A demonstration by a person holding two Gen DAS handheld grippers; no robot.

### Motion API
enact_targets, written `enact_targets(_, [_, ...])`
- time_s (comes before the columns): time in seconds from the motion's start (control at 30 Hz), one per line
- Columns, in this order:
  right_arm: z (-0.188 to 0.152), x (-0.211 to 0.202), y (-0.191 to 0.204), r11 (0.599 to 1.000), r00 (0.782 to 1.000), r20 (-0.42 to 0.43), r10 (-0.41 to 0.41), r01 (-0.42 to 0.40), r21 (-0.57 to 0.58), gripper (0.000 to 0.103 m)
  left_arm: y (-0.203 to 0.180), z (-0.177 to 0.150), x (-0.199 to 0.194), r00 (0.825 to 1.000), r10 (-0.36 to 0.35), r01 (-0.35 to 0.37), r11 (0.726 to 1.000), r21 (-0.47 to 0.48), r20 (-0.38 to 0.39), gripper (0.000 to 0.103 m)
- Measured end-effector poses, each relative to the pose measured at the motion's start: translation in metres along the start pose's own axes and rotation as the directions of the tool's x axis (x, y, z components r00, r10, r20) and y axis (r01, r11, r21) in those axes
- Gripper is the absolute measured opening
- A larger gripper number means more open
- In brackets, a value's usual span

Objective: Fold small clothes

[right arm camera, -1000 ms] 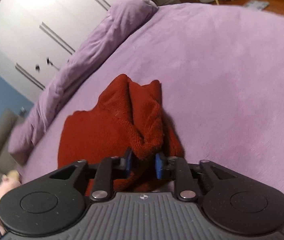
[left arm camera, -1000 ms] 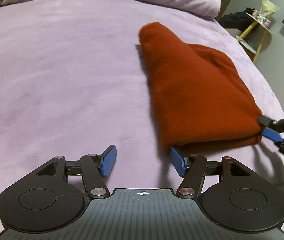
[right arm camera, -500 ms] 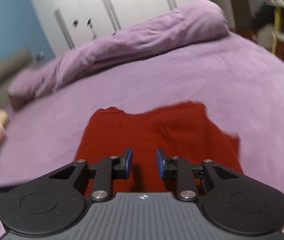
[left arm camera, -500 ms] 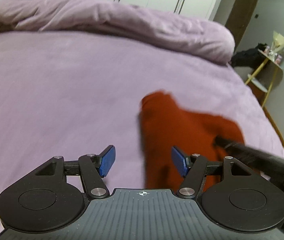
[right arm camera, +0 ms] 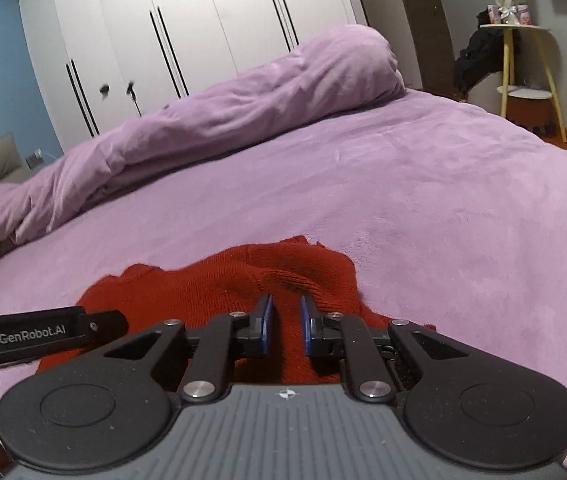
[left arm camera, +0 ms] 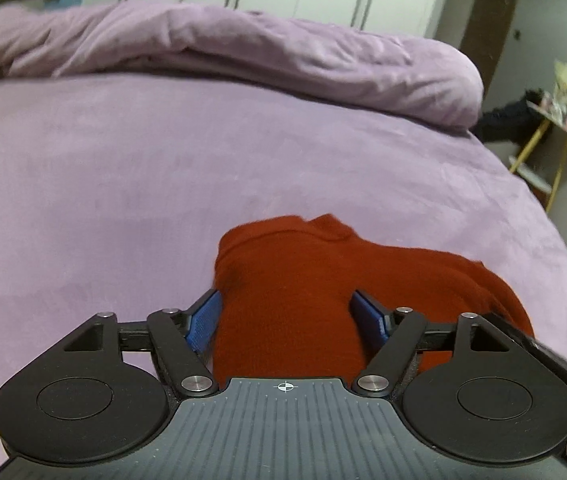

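Observation:
A rust-red knitted garment (left arm camera: 323, 280) lies folded on the purple bed (left arm camera: 163, 168). My left gripper (left arm camera: 289, 316) is open, its blue pads wide apart on either side of the garment's near end, above it. In the right wrist view the same garment (right arm camera: 211, 284) lies just ahead. My right gripper (right arm camera: 285, 320) has its blue pads close together with a narrow gap; red cloth shows between them, and I cannot tell whether they pinch it. The left gripper's black body (right arm camera: 35, 334) shows at the left of that view.
A rolled purple duvet (left arm camera: 243, 52) lies along the far side of the bed. White wardrobe doors (right arm camera: 183, 32) stand behind it. A yellow-legged side table (right arm camera: 523, 64) with dark clothing and small items stands at the right, past the bed's edge.
The right gripper let go of the bunched cloth and both grippers drew back and tilted up. The garment now lies flatter and lower in both views.

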State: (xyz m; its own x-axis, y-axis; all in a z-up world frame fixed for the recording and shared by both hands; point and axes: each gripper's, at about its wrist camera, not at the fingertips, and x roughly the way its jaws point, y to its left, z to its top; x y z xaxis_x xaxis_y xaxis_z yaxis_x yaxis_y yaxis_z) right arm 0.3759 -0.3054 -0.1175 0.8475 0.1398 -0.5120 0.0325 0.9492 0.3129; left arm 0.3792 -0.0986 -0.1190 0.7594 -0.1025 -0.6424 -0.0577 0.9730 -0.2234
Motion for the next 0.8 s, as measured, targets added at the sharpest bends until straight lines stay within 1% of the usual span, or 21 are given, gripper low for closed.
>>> enact_targets(0.1, [-0.004, 0.002, -0.007, 1.0, 1.0, 0.023, 0.02, -0.021, 0.019, 0.012, 0.011, -0.005, 0.003, 1.0, -0.023, 0.023, 0.998, -0.053, 0.01, 0.08])
enact_targets(0.17, [-0.007, 0.003, -0.011, 0.999, 0.999, 0.042, 0.034, -0.035, 0.026, 0.012, 0.013, -0.01, 0.006, 0.999, -0.02, 0.022, 0.998, -0.067, 0.033, 0.08])
enact_targets(0.23, [-0.007, 0.006, -0.016, 0.998, 0.998, 0.044, 0.048, -0.049, 0.042, 0.012, 0.012, -0.009, 0.007, 1.0, -0.013, 0.015, 0.997, -0.081, 0.027, 0.082])
enact_targets(0.33, [-0.004, 0.002, -0.017, 0.997, 0.998, 0.03, 0.056, -0.058, 0.057, 0.012, 0.016, -0.003, 0.002, 0.999, -0.032, 0.03, 0.994, -0.1, -0.013, 0.082])
enact_targets(0.4, [0.001, -0.004, -0.02, 0.992, 0.996, 0.008, 0.085, -0.086, 0.088, 0.013, 0.026, 0.002, -0.006, 0.994, -0.083, 0.074, 0.989, -0.13, -0.071, 0.082])
enact_targets(0.43, [0.006, -0.007, -0.023, 0.988, 0.994, -0.018, 0.11, -0.107, 0.112, 0.017, 0.032, 0.004, -0.011, 0.99, -0.113, 0.099, 0.985, -0.141, -0.089, 0.082])
enact_targets(0.5, [0.016, -0.019, -0.032, 0.974, 0.984, -0.088, 0.158, -0.14, 0.176, 0.021, 0.049, 0.007, -0.027, 0.974, -0.19, 0.172, 0.974, -0.148, -0.123, 0.082])
enact_targets(0.57, [0.023, -0.038, -0.049, 0.957, 0.972, -0.126, 0.196, -0.162, 0.242, 0.026, 0.071, 0.006, -0.043, 0.953, -0.259, 0.232, 0.957, -0.172, -0.157, 0.082])
enact_targets(0.6, [0.025, -0.049, -0.06, 0.945, 0.966, -0.136, 0.218, -0.175, 0.276, 0.037, 0.081, 0.004, -0.047, 0.94, -0.293, 0.259, 0.947, -0.192, -0.174, 0.082])
enact_targets(0.63, [0.025, -0.055, -0.07, 0.94, 0.963, -0.161, 0.215, -0.159, 0.303, 0.06, 0.093, 0.0, -0.051, 0.92, -0.336, 0.291, 0.93, -0.224, -0.202, 0.081])
enact_targets(0.67, [0.026, -0.059, -0.081, 0.932, 0.956, -0.197, 0.22, -0.146, 0.331, 0.065, 0.1, -0.004, -0.052, 0.903, -0.364, 0.306, 0.918, -0.254, -0.227, 0.08])
enact_targets(0.73, [0.026, -0.06, -0.099, 0.912, 0.93, -0.267, 0.253, -0.137, 0.387, 0.067, 0.112, -0.013, -0.047, 0.862, -0.431, 0.339, 0.881, -0.33, -0.268, 0.079])
enact_targets(0.77, [0.025, -0.055, -0.106, 0.896, 0.906, -0.315, 0.283, -0.132, 0.424, 0.067, 0.115, -0.017, -0.043, 0.847, -0.454, 0.344, 0.864, -0.368, -0.275, 0.079])
enact_targets(0.8, [0.023, -0.049, -0.11, 0.882, 0.887, -0.346, 0.305, -0.127, 0.454, 0.067, 0.117, -0.02, -0.039, 0.834, -0.479, 0.35, 0.843, -0.408, -0.274, 0.078])
